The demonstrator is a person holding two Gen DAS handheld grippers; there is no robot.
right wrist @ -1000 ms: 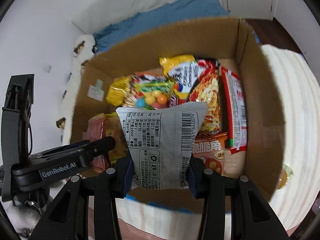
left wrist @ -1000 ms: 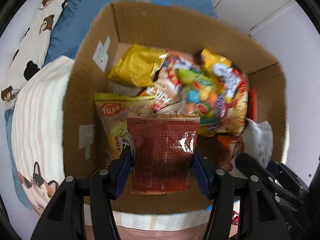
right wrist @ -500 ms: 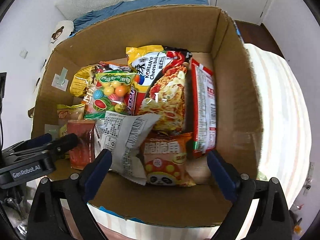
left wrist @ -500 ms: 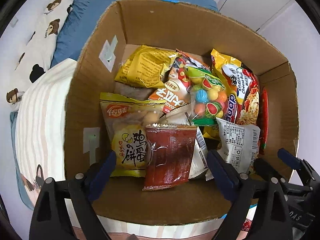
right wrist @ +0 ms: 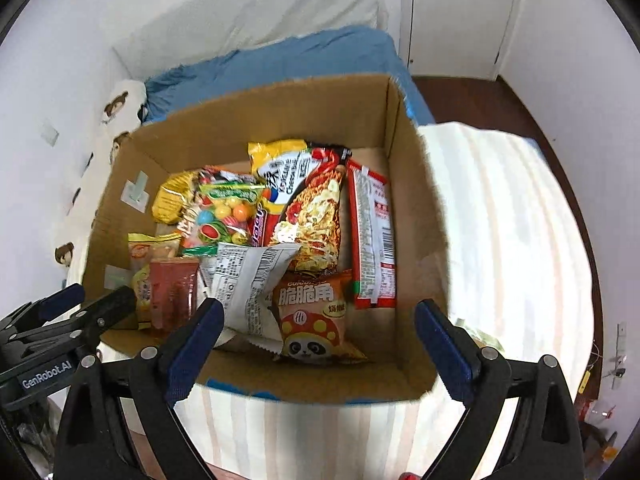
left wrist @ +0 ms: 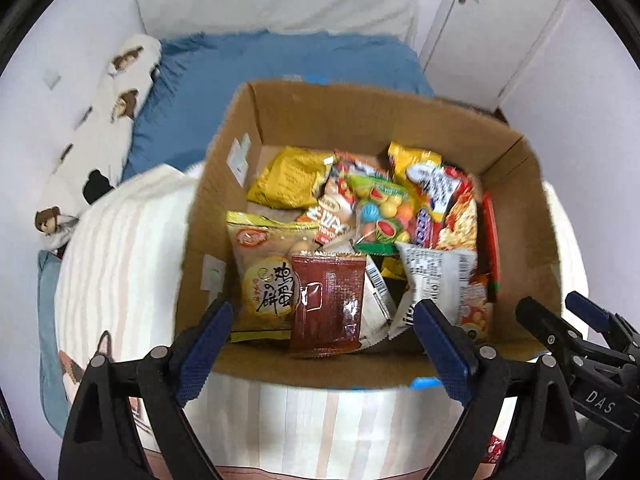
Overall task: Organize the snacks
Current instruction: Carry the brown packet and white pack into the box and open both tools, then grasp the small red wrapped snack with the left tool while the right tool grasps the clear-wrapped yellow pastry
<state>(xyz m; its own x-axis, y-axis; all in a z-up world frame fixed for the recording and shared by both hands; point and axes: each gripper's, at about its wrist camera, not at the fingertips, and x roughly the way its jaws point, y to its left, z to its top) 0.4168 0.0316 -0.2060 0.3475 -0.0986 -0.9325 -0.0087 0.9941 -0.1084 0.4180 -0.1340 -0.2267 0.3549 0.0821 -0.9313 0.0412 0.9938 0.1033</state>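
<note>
Two grippers: both hang over an open brown cardboard box point(left wrist: 536, 248) of snacks on a striped bedcover point(left wrist: 120, 264).
Box contents: many bright packets, packed edge to edge.
Left gripper point(left wrist: 324, 356): jaws spread wide, holding nothing.
Right gripper point(right wrist: 316, 350): jaws equally wide, empty.
Change, left: the flat dark-red foil sachet point(left wrist: 326, 304) it pinched a second ago now lies in the box's near edge.
Change, right: the grey-white crinkled wrapper point(right wrist: 248, 280) it gripped now rests beside an orange panda-print bag point(right wrist: 312, 320).
Meaning: both deliveries look finished; each hand seems free for another snack.
</note>
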